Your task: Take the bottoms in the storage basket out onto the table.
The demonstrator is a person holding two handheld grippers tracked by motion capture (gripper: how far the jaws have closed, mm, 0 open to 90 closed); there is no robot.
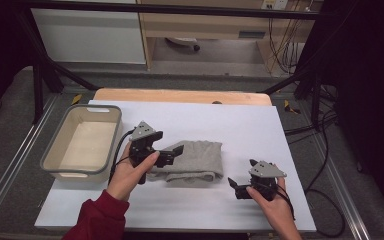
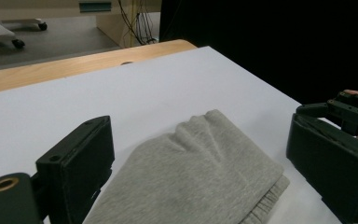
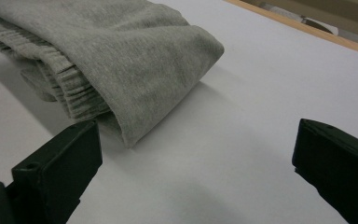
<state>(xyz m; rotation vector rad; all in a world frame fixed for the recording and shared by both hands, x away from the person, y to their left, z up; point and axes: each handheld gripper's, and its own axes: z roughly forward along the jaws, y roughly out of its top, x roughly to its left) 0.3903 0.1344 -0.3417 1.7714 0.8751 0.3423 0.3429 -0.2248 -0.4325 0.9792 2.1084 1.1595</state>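
A folded grey knit garment (image 1: pixel 195 159) lies in the middle of the white table cover (image 1: pixel 240 125). My left gripper (image 1: pixel 175 152) hovers over the garment's left end, open. In the left gripper view the cloth (image 2: pixel 196 172) lies below and between the wide jaws, and neither pad presses on it. My right gripper (image 1: pixel 235 185) rests low on the cover just right of the garment's near corner, open and holding nothing. In the right gripper view the folded edge with its ribbed hem (image 3: pixel 121 56) lies close to the left jaw, with bare cover between the jaws.
A beige plastic tub (image 1: pixel 111 135) stands at the table's left edge, nothing inside it. A strip of wooden tabletop (image 1: pixel 180 95) shows beyond the cover. Black frame bars and cables run along both sides.
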